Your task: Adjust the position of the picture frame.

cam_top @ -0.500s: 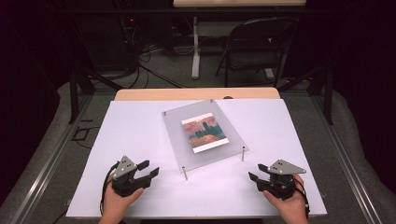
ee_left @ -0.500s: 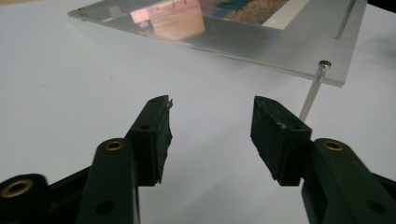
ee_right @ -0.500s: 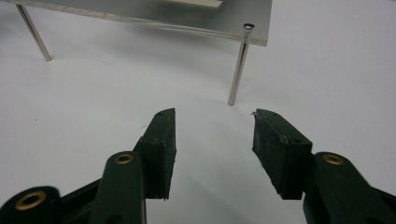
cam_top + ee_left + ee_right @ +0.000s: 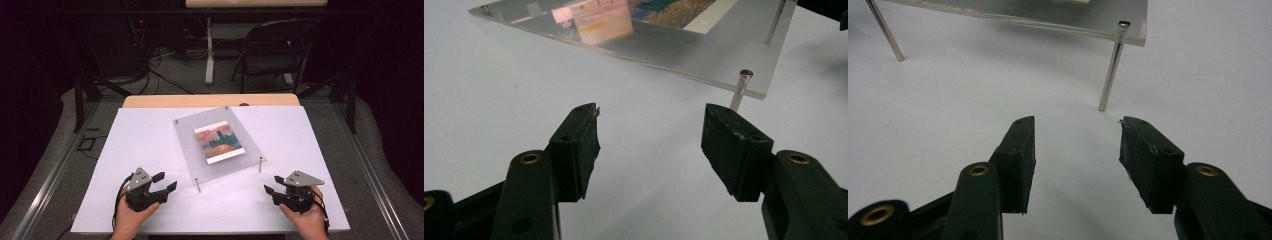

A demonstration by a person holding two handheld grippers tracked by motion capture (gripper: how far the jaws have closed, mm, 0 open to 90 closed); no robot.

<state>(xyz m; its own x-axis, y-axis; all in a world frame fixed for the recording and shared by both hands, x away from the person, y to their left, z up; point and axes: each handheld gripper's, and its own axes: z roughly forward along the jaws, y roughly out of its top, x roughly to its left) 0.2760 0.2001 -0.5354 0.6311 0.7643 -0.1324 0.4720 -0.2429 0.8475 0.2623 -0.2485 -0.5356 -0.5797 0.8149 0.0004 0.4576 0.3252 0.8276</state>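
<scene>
Left tongs (image 4: 161, 184): at 7 o'clock on counter (image 4: 150, 135), jaws apart, nothing between them, aimed toward near-left standoff post (image 4: 198, 185).

Clear acrylic panel (image 4: 185, 137): at counter centre, raised on four metal posts, rotated off-square; printed picture (image 4: 218, 143) lies under or within it, cannot tell which. Panel untouched by either tool.

Right tongs (image 4: 272, 192): at 5 o'clock, jaws apart, empty, facing near-right post (image 4: 260, 164).

Status, judged: approach stage only. No grasp made; contact, grip and any handling of panel all remain.
</scene>
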